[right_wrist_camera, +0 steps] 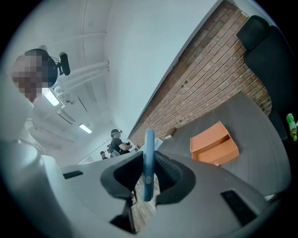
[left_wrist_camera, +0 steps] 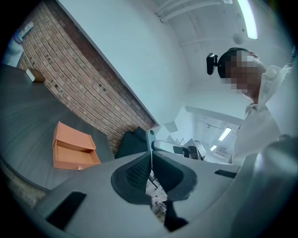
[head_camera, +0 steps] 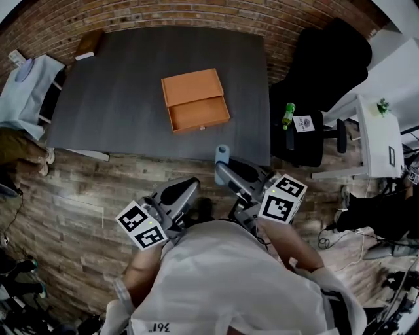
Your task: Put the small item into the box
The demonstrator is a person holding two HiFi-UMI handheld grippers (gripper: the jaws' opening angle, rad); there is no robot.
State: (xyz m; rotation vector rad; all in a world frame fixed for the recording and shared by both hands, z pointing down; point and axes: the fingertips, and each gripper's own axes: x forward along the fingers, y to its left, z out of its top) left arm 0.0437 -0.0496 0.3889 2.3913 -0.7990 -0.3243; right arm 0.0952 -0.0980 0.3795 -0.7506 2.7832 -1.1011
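Two claws hung short of the desk (head_camera: 124, 98): right claw (right_wrist_camera: 147, 179) clamped on the small blue item (right_wrist_camera: 149, 144), left claw (left_wrist_camera: 151, 174) pressed together empty, orange box (head_camera: 195, 101) far off, unfilled.

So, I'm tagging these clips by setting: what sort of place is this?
Likely an office or lab workroom: a brick wall, a black office chair beside a dark table, a white desk, and strip lights on the ceiling.
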